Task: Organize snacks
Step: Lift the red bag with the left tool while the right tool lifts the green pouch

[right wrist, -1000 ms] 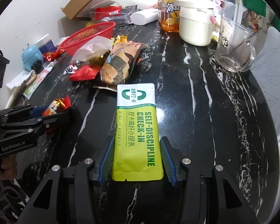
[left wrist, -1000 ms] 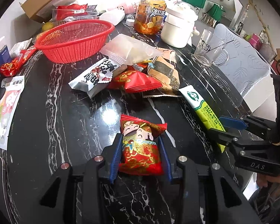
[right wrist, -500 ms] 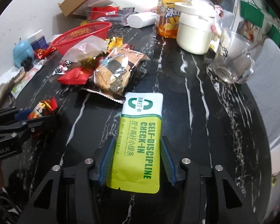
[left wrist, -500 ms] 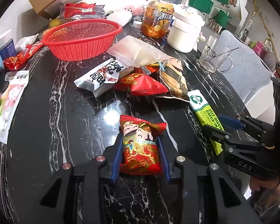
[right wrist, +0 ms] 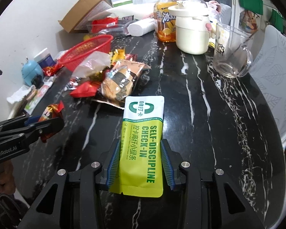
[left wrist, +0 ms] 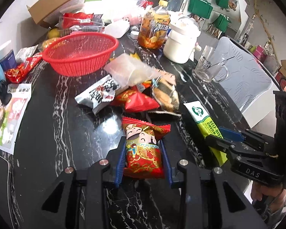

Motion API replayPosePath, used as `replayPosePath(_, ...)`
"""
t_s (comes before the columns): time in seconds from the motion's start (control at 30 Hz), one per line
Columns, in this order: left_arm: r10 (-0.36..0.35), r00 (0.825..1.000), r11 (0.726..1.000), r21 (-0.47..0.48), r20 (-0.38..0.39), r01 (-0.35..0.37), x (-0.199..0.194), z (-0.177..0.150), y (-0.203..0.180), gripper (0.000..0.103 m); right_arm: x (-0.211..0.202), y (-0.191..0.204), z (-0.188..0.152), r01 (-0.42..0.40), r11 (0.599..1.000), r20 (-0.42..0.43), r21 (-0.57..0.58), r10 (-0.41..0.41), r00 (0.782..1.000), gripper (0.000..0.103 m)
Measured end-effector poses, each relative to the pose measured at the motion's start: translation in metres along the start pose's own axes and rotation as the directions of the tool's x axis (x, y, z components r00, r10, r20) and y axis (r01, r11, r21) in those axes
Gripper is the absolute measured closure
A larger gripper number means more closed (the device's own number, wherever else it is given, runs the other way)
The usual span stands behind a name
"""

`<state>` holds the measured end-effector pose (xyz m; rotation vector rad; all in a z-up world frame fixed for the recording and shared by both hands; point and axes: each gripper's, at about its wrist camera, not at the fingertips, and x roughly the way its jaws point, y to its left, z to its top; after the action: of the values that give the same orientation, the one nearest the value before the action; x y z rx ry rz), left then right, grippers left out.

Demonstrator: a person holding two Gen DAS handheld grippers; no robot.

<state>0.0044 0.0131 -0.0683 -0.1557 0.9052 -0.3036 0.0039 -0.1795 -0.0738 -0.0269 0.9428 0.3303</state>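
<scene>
The red crinkly foil snack packet [left wrist: 143, 150] and stiff yellow-green sachet [right wrist: 143, 148], both light and slippery, sit mid-body between closing fingers, left gripper [left wrist: 143, 160] and right gripper [right wrist: 141, 164] each pinching its pack.

Open lanes at the near and right side of the surface, clutter at the back and left

The black marble surface [right wrist: 209, 114] lies bare in a wide strip right of the green-and-yellow packet [right wrist: 143, 143], running back to the glass mug [right wrist: 230, 57] and the white pot [right wrist: 192, 32], which close that end together with the orange drink bottle [right wrist: 165, 19]. Left of the packet, the heap of snack bags [right wrist: 116, 78] blocks the middle; the red basket [left wrist: 80, 53] stands just behind it, its mouth uncovered from above. Between the heap and the red cartoon packet [left wrist: 143, 148] a narrow bare gap remains. The left edge is lined with flat wrappers [left wrist: 9, 118], and a cardboard box [left wrist: 57, 3] walls the far corner.
</scene>
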Motion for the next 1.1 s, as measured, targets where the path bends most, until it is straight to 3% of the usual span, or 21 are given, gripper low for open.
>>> replayPosePath(0.43, -0.005, 0.989, 1.0, 0.004, 0.146, 0.005, -0.041, 0.04, -0.001, 0.07, -0.038, 0.024, 0.044, -0.074, 0.994, 0.122, -0.078, 0.084, 0.989, 0.062)
replayPosePath(0.7, 0.035, 0.959, 0.999, 0.002, 0.281, -0.037, -0.068, 0.085, 0.013, 0.07, -0.05, 0.051, 0.098, -0.105, 0.977, 0.213, -0.186, 0.145, 0.966, 0.062)
replayPosePath(0.83, 0.056, 0.938, 0.998, -0.006, 0.343, -0.058, -0.075, 0.111, 0.025, 0.07, -0.047, 0.068, 0.125, -0.158, 0.957, 0.214, -0.242, 0.212, 0.954, 0.062)
replayPosePath(0.93, 0.073, 0.927, 0.997, -0.011, 0.368, -0.074, -0.074, 0.13, 0.035, 0.07, -0.042, 0.078, 0.144, -0.149, 0.949, 0.226, -0.278, 0.215, 0.95, 0.062)
replayPosePath(1.03, 0.092, 0.92, 0.996, -0.024, 0.38, -0.09, -0.069, 0.148, 0.046, 0.07, -0.031, 0.085, 0.166, -0.217, 0.931, 0.205, -0.294, 0.283, 0.937, 0.062)
replayPosePath(1.1, 0.146, 0.908, 0.989, -0.039, 0.392, -0.142, -0.064, 0.158, 0.055, 0.07, -0.023, 0.088, 0.178, -0.253, 0.919, 0.197, -0.302, 0.32, 0.927, 0.062)
